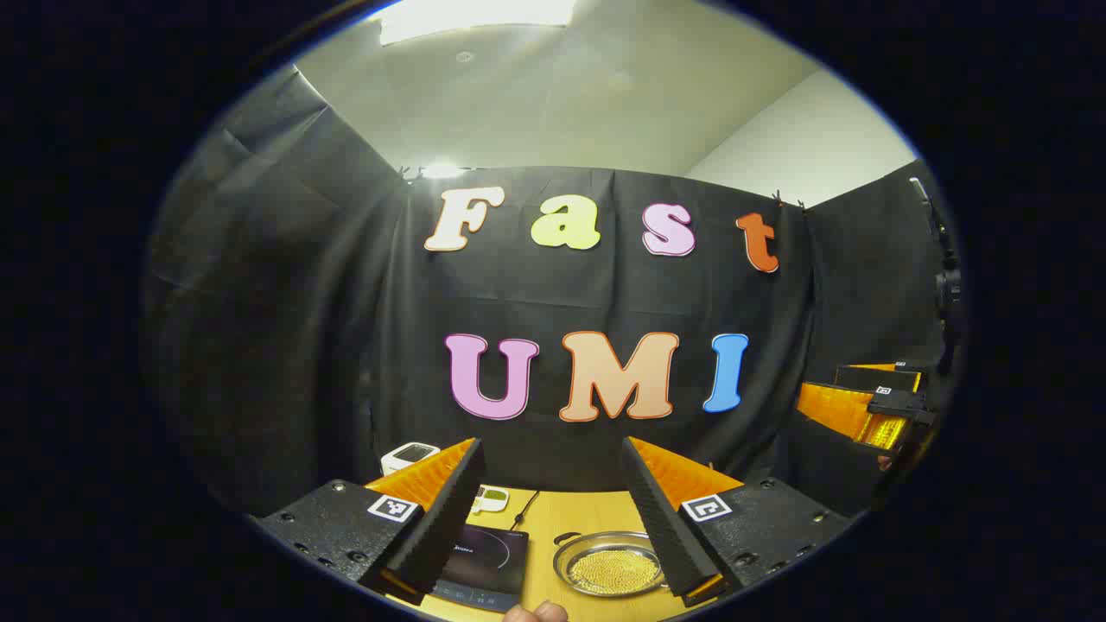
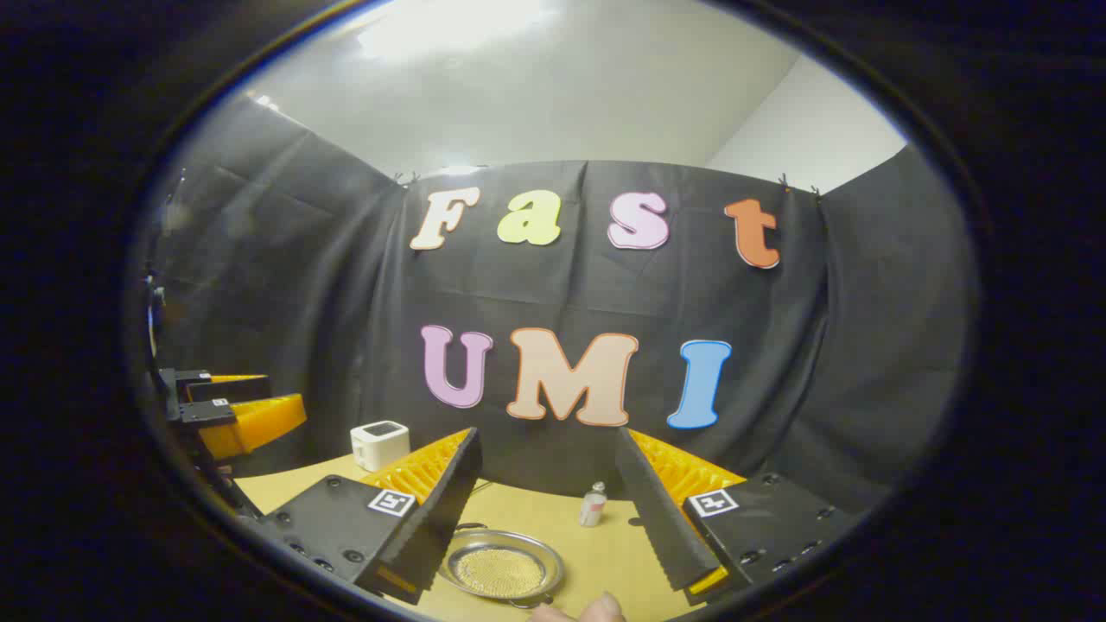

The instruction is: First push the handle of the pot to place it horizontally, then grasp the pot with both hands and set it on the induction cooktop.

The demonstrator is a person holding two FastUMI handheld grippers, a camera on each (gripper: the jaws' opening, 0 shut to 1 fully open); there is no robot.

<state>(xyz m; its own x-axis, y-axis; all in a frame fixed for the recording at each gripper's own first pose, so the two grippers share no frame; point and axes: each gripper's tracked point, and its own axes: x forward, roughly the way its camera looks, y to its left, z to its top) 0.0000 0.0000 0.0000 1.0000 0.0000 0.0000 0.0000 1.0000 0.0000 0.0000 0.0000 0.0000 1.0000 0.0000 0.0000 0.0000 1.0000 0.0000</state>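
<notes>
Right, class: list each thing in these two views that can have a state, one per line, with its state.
left gripper: open, raised above the table, holding nothing
right gripper: open, raised, holding nothing
pot: on the table, beside the cooktop, not yet on it
induction cooktop: flat on the table, nothing on it
small bottle: upright
white box: upright at the table's back

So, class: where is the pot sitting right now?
In the left gripper view the pot sits on the wooden table, just right of the induction cooktop, low between that gripper's fingers.
</notes>
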